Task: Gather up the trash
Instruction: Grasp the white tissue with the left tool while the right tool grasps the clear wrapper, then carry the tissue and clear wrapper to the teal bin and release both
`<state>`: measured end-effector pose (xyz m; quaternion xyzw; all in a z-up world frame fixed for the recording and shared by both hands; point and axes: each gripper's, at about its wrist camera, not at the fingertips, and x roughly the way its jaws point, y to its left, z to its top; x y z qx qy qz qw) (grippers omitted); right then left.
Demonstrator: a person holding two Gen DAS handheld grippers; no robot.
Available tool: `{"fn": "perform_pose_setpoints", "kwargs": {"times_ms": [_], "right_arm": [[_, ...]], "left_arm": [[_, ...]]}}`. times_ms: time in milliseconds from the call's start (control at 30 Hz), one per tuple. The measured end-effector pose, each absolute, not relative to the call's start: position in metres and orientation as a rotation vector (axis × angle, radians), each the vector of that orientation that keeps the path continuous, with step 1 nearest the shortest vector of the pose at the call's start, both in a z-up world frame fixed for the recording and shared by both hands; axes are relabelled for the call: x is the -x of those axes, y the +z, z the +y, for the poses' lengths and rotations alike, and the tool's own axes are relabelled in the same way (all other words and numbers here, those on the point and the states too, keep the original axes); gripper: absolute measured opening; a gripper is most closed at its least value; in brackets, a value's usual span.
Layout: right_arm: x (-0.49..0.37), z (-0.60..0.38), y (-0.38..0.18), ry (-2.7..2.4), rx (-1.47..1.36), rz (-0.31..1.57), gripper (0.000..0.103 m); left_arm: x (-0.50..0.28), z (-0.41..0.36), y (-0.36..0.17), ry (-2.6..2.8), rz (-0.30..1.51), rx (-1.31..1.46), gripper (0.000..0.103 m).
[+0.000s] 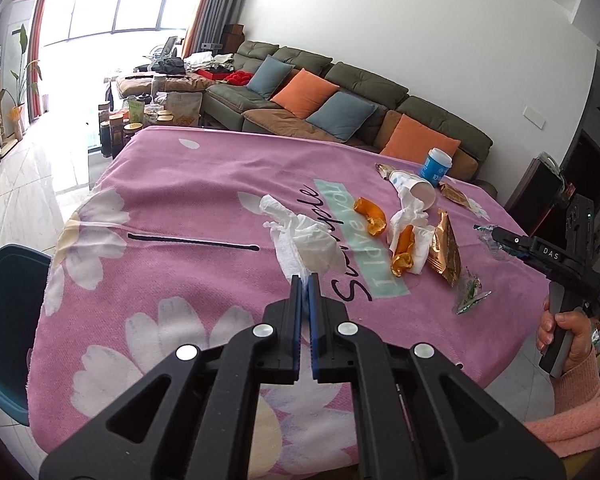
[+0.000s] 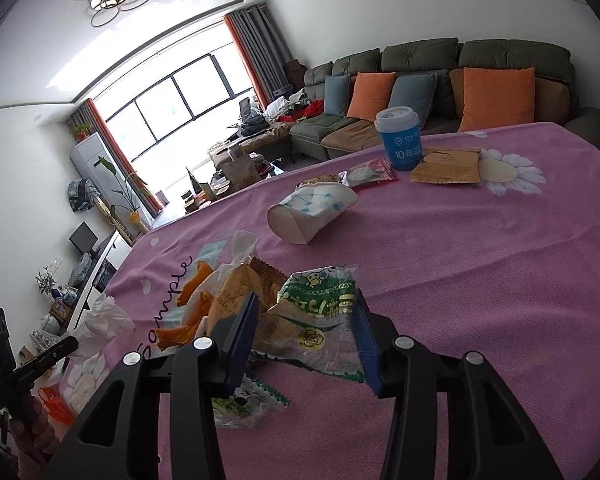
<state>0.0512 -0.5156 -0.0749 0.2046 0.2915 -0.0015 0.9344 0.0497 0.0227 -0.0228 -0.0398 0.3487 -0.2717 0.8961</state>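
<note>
My left gripper [image 1: 305, 280] is shut on a crumpled white tissue [image 1: 304, 240] and holds it over the pink flowered tablecloth [image 1: 204, 184]. My right gripper [image 2: 306, 308] is open, its jaws on either side of a clear green-printed snack wrapper [image 2: 320, 312]; it also shows in the left wrist view [image 1: 496, 236]. Orange peels [image 1: 370, 216] with more tissue [image 1: 410, 216], a gold wrapper [image 1: 444, 248], a second green wrapper [image 1: 470, 290], a tipped paper cup [image 2: 312, 212] and an upright blue cup [image 2: 400, 140] lie on the cloth.
A dark teal bin [image 1: 8, 320] stands at the table's left edge. A gold packet [image 2: 448, 168] and a red-edged packet [image 2: 366, 174] lie near the blue cup. A green sofa [image 1: 340, 92] with cushions runs behind the table.
</note>
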Motion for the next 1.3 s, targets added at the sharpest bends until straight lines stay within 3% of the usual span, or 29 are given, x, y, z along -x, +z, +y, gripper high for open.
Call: {"fn": "perform_pose_setpoints", "kwargs": {"times_ms": [267, 800, 1300], "right_arm": [[-0.069, -0.451, -0.044, 0.222, -0.353, 0.536, 0.044], [-0.139, -0.271, -0.026, 0.672, -0.161, 0.607, 0.044], [-0.168, -0.131, -0.034, 0.923, 0.036, 0.686, 0.045]], "left_arm": [[-0.04, 0.051, -0.01, -0.502, 0.677, 0.102, 0.004], [-0.014, 0.16, 0.005, -0.247, 0.609, 0.18, 0.004], [-0.013, 0.262, -0.023, -0.023, 0.652, 0.259, 0.004]]}}
